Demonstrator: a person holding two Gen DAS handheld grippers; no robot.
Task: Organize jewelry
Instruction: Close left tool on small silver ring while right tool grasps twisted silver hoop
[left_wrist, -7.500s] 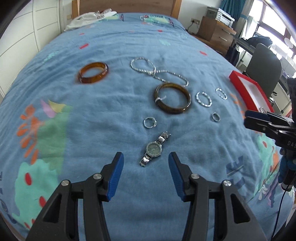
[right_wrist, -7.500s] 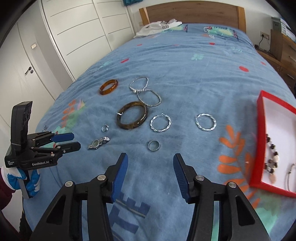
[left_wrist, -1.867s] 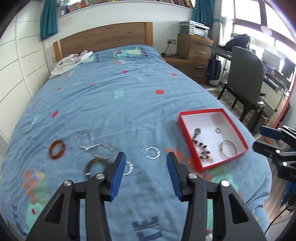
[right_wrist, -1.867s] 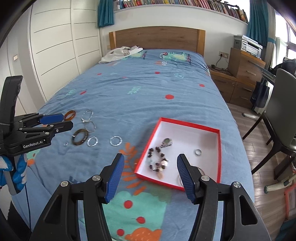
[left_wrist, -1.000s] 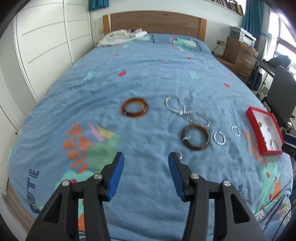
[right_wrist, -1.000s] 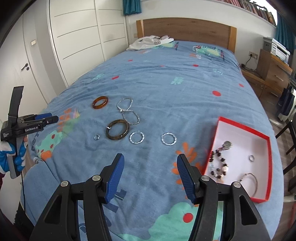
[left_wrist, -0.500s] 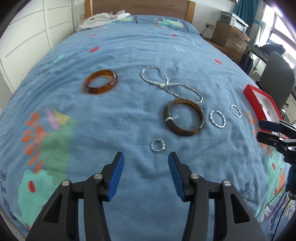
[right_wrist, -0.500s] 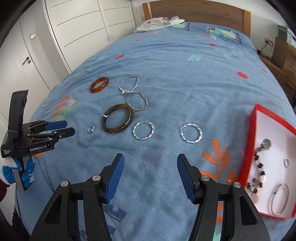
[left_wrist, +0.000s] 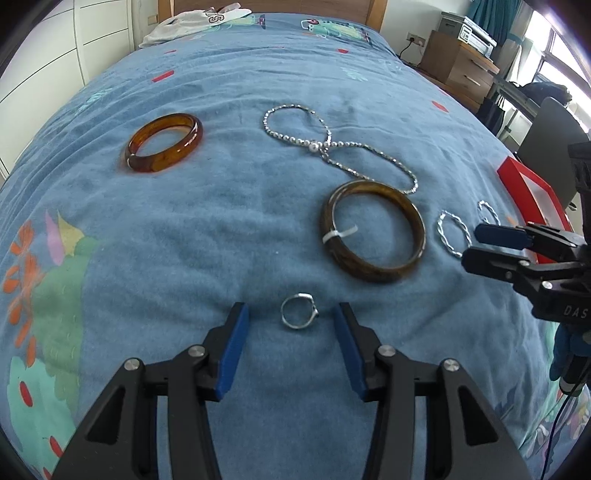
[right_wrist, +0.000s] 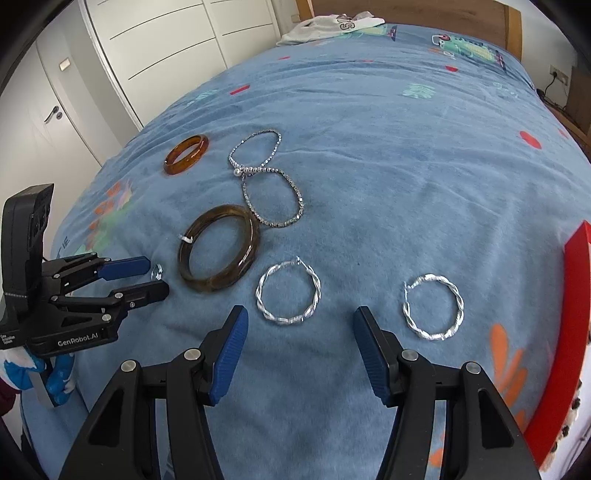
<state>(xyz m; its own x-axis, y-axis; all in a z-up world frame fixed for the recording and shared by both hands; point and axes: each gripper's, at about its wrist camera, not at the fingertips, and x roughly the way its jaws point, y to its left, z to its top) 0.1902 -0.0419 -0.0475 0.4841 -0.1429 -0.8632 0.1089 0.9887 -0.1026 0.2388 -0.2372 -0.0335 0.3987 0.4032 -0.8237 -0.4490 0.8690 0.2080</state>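
My left gripper is open, low over the blue bedspread, with a small silver ring between its fingertips. It also shows in the right wrist view, the ring at its tips. Beyond lie a dark brown bangle, an amber bangle and a silver bead necklace. My right gripper is open and empty just short of a twisted silver hoop; a second hoop lies to its right. The red jewelry box is at the right edge.
The bed's wooden headboard and a white garment are at the far end. White wardrobe doors stand left of the bed. A wooden dresser and a grey chair stand to the right.
Both grippers have moved lower and closer to the bedspread. The left gripper now has the small silver ring between its open fingers; the right gripper has come up to the nearer twisted hoop.
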